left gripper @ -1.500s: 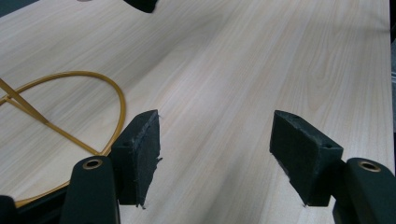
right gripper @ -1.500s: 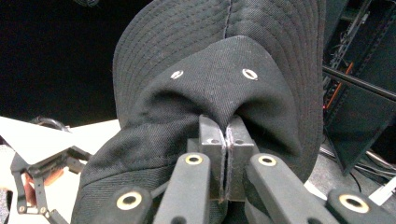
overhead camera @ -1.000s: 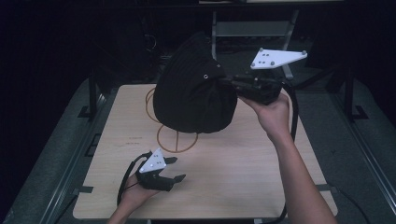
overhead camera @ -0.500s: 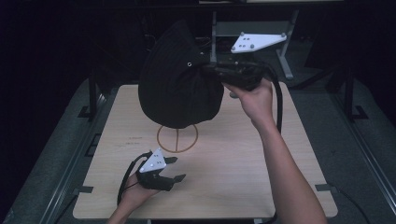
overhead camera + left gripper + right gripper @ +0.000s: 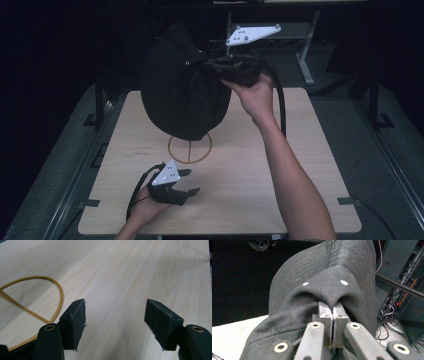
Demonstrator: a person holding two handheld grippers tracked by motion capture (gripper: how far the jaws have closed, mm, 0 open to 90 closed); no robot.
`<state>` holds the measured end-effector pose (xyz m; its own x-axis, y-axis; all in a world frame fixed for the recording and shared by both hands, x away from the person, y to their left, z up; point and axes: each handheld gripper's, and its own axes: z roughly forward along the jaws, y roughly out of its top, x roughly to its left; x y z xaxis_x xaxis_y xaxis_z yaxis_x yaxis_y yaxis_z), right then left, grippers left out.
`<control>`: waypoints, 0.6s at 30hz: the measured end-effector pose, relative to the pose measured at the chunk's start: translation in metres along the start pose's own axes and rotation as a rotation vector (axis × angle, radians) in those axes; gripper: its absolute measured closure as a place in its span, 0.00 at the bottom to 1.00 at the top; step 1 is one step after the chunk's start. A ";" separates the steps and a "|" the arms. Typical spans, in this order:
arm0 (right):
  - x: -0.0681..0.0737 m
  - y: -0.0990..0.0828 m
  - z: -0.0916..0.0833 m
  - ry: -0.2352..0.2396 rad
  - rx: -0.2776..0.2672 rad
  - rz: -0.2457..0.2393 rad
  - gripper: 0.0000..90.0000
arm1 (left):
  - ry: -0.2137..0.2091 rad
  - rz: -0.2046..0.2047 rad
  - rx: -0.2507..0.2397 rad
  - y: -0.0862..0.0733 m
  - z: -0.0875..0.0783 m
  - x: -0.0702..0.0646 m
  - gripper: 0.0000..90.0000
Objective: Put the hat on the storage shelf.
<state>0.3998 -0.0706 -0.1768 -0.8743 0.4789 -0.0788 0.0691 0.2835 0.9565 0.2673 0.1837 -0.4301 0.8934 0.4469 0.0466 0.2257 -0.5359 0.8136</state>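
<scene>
Your right tool (image 5: 212, 64) is pinched tight on the black cap (image 5: 182, 92) and has carried it up and back, off the yellow ring (image 5: 190, 148) on the desk (image 5: 280, 200). It maybe hangs clear now. Your left tool (image 5: 186, 181) rests open, holding nothing.

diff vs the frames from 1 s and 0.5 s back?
The right tongs, shut on the black cap, carried it toward the left of the high view and a little higher, uncovering more of the orange ring on the table. The grip did not change. The left tongs stayed put, open and empty, low over the near part of the table.
</scene>
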 end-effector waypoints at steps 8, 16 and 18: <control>-0.005 0.003 0.012 0.005 0.016 0.015 0.98 | -0.004 0.012 0.010 0.001 0.001 -0.001 0.37; -0.008 0.007 0.027 0.008 0.031 0.024 0.98 | -0.006 0.027 0.014 0.001 0.002 -0.003 0.37; -0.009 0.006 0.032 0.012 0.035 0.031 0.98 | -0.006 0.028 0.014 0.001 0.002 -0.003 0.36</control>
<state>0.4234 -0.0470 -0.1793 -0.8774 0.4776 -0.0452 0.1129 0.2972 0.9481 0.2661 0.1802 -0.4303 0.9018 0.4273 0.0653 0.2063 -0.5582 0.8036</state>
